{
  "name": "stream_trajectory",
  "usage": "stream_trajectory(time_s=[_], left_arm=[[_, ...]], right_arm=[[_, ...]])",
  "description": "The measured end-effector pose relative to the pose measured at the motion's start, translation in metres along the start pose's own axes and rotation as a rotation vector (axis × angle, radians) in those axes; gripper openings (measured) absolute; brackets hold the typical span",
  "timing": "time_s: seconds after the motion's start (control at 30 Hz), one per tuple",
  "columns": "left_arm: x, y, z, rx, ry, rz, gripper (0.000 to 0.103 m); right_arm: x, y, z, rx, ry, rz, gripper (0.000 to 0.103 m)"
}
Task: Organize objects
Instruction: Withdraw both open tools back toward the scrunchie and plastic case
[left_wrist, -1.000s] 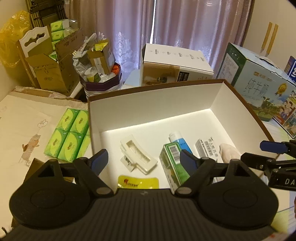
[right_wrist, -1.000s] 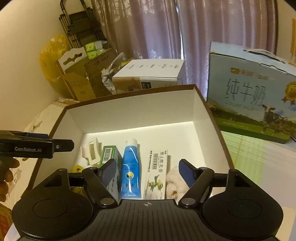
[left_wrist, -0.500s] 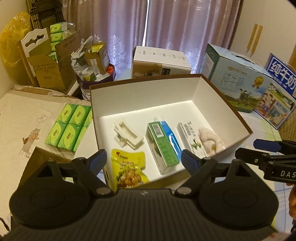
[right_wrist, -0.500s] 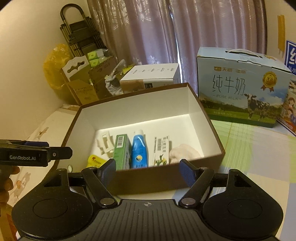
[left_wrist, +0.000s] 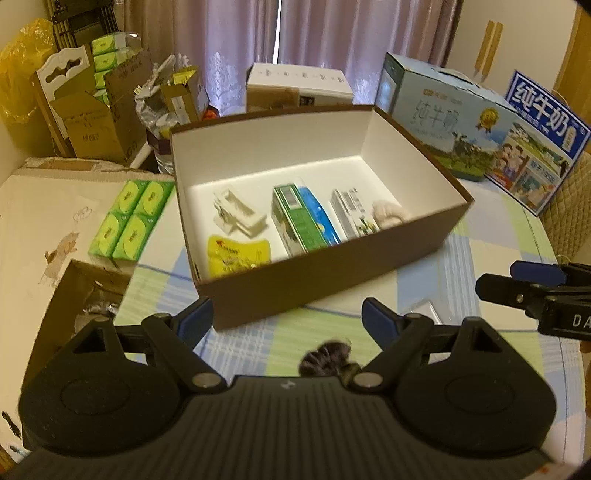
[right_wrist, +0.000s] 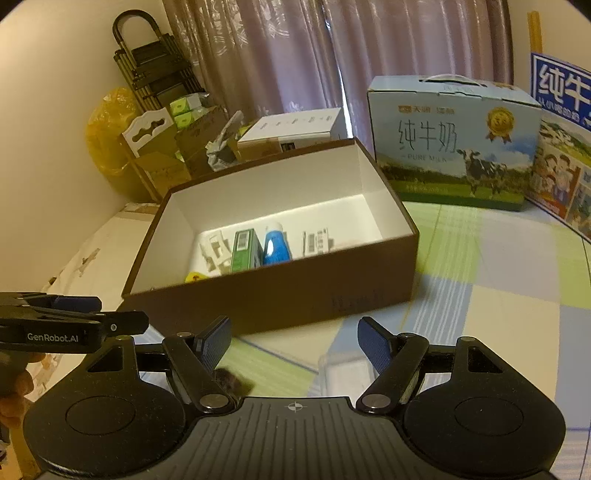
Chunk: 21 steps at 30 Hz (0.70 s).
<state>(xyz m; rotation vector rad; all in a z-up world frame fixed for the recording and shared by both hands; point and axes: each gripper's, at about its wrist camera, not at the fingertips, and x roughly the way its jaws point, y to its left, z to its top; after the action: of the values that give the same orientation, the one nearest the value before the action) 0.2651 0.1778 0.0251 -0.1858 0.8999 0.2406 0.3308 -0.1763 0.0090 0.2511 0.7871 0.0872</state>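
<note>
The brown box (left_wrist: 332, 266) sits on the checked counter (left_wrist: 461, 266), holding a green carton (left_wrist: 295, 221), blue tube (right_wrist: 275, 243) and yellow pouch (left_wrist: 236, 254); left tool (left_wrist: 286, 317) and right tool (right_wrist: 293, 341) hover before it, jaws apart, empty

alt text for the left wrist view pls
An open brown box on a checked tablecloth holds a green carton, yellow pouch and white clip. The open, empty left gripper hovers before it.

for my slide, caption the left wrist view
Open left gripper above checked tablecloth, facing brown box of sorted items.
</note>
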Motion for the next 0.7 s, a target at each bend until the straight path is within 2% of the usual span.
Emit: stream_trajectory(time_s=[0.4, 0.7], left_arm=[[-0.005, -0.022, -0.038, 0.025, 0.056, -0.007, 0.085], [-0.004, -0.036, -0.056, 0.051, 0.091, -0.017, 0.085]], right_arm=[[-0.024, -0.01, -0.039, 0.032, 0.035, -0.019, 0.072], [-0.033, -0.011, -0.063, 0.038, 0.065, -0.034, 0.072]])
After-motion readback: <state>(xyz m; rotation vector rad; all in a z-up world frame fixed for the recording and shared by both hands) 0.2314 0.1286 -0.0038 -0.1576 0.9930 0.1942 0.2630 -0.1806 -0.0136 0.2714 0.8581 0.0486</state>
